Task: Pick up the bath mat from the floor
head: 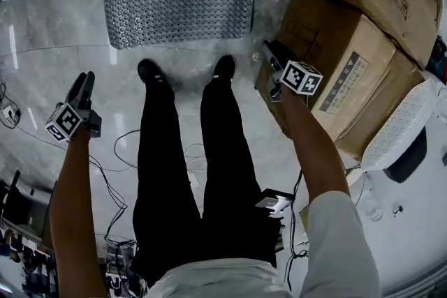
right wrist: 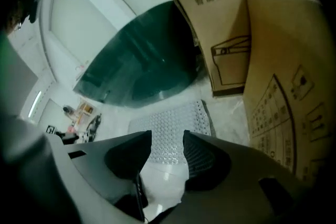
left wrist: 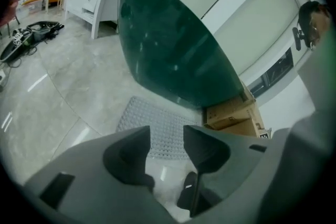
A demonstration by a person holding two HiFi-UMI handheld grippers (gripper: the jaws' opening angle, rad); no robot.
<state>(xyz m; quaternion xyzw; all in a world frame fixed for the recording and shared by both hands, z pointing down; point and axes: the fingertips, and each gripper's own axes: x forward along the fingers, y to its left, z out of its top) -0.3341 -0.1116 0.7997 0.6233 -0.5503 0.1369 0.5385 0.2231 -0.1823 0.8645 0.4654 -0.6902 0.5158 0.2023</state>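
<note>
Standing on the pale marbled floor (head: 56, 31), a person in black trousers looks down over two black shoes (head: 150, 71) toward the bath mat (head: 179, 5), which lies flat on the tiles just ahead of the toes. The mat is grey, rectangular with rounded corners, and covered in rows of small round bumps or holes. Its far long edge runs close to the foot of a dark green curved panel (left wrist: 168, 44), and its right end lies near a stack of brown cardboard boxes (head: 349, 73), one of them printed with line drawings and text. The left gripper (head: 82, 84) is held out on the left, above bare floor and well short of the mat. The right gripper (head: 269, 52) is held out on the right, in front of the boxes and beside the mat's near right corner, apart from it. In the left gripper view the jaws of the left gripper (left wrist: 167, 131) stand apart with nothing between them, and the mat (left wrist: 157, 126) shows through the gap farther off. The right gripper view shows the same: the right gripper (right wrist: 167, 136) has its jaws apart and empty, with the mat (right wrist: 170, 136) beyond them and the boxes (right wrist: 273, 60) filling the right side. Thin dark cables (head: 119, 143) trail over the floor by the left leg.
</note>
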